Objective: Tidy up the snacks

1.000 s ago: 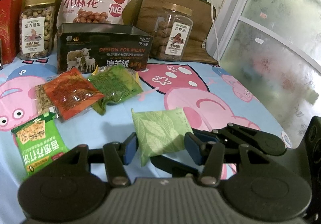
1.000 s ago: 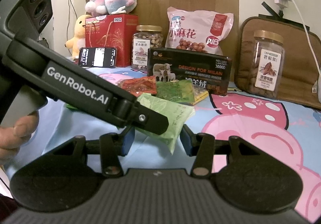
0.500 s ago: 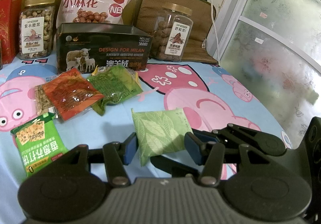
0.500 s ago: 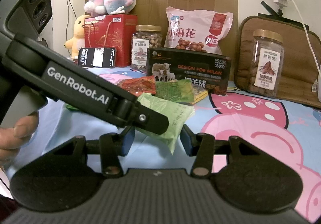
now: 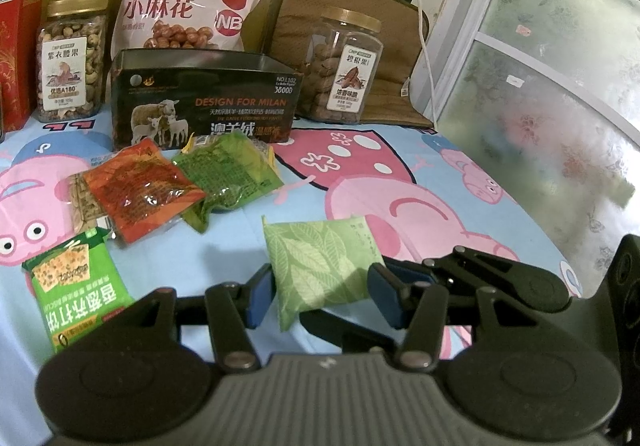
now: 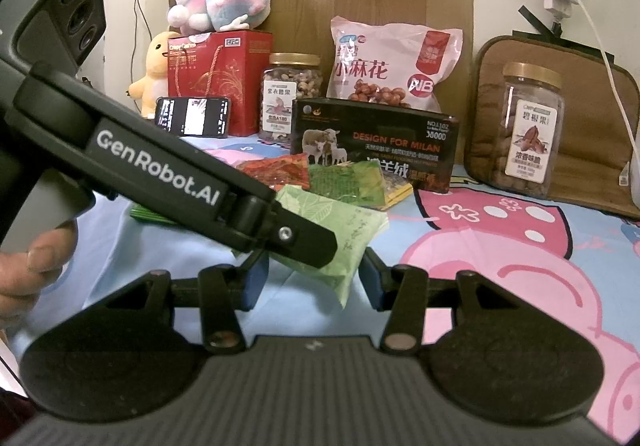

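Holding both grippers low over the cartoon-pig bedsheet [image 5: 224, 246], you have the pale green leaf-print packet [image 5: 324, 270] lying between the blue pads of your left gripper [image 5: 320, 288]. Its left pad touches the packet's edge; whether the right pad presses on it, or only stands beside it, cannot be told. From the right wrist view the same packet [image 6: 340, 230] sits between the pads of your right gripper [image 6: 314, 278], whose jaws stand partly open with a visible gap on either side, gripping nothing. The left gripper's black arm, printed "GenRobot.AI" [image 6: 160, 170], crosses that view and hides much of the packet; your fingers [image 6: 36, 266] show at the left edge.

Behind the packet stands an open black box [image 5: 204, 102] reading "DESIGN FOR MILAN", "NO.L102" and showing sheep. In front of it lie a crinkled red foil packet [image 5: 140, 190], a green foil packet [image 5: 232, 174] and a bright green cracker pack [image 5: 76, 286] with upside-down Chinese print. A pink pillow bag [image 5: 188, 2] marked "小麻花" and "NB" leans at the back, between two clear gold-lidded nut jars [image 5: 72, 58] [image 5: 344, 66]. A red gift box [image 6: 224, 74], cut off in the left view, carries a plush toy [image 6: 224, 2]; a phone [image 6: 192, 116] leans against it.
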`<action>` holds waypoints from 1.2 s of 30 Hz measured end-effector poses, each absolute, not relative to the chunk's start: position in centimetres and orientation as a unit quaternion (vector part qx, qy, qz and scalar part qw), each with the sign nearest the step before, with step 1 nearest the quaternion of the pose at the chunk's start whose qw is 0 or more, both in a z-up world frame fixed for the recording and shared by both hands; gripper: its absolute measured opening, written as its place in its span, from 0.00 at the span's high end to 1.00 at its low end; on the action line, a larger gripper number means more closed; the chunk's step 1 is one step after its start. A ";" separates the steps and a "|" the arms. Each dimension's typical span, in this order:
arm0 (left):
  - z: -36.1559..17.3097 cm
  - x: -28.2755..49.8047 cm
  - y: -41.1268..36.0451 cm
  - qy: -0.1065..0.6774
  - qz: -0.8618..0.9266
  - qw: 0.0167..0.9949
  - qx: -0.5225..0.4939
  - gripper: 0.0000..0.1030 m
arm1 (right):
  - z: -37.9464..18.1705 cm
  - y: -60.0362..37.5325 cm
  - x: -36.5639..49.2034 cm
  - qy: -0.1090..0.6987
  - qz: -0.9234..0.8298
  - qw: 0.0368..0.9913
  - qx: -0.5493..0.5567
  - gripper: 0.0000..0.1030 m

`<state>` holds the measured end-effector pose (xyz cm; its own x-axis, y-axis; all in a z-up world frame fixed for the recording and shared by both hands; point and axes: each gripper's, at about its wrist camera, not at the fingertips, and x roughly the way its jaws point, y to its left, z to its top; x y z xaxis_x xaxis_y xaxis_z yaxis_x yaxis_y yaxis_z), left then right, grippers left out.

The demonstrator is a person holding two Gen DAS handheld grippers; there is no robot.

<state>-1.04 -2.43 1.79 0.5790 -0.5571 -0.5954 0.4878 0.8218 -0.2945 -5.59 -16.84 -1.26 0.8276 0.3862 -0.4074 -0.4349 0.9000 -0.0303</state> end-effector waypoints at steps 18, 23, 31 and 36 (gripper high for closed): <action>2.0 -1.3 -2.4 0.350 -0.293 0.889 -0.047 0.51 | -1.1 -16.8 -5.8 0.195 0.214 0.955 -0.061 0.49; 2.1 -1.4 -2.3 0.349 -0.293 0.889 -0.047 0.51 | -1.0 -16.8 -5.9 0.194 0.215 0.955 -0.062 0.49; 2.2 -1.5 -2.4 0.348 -0.292 0.890 -0.046 0.51 | -1.0 -16.8 -5.9 0.191 0.215 0.956 -0.062 0.49; 2.2 -1.5 -2.3 0.348 -0.293 0.889 -0.046 0.51 | -1.0 -16.8 -6.0 0.189 0.214 0.956 -0.064 0.49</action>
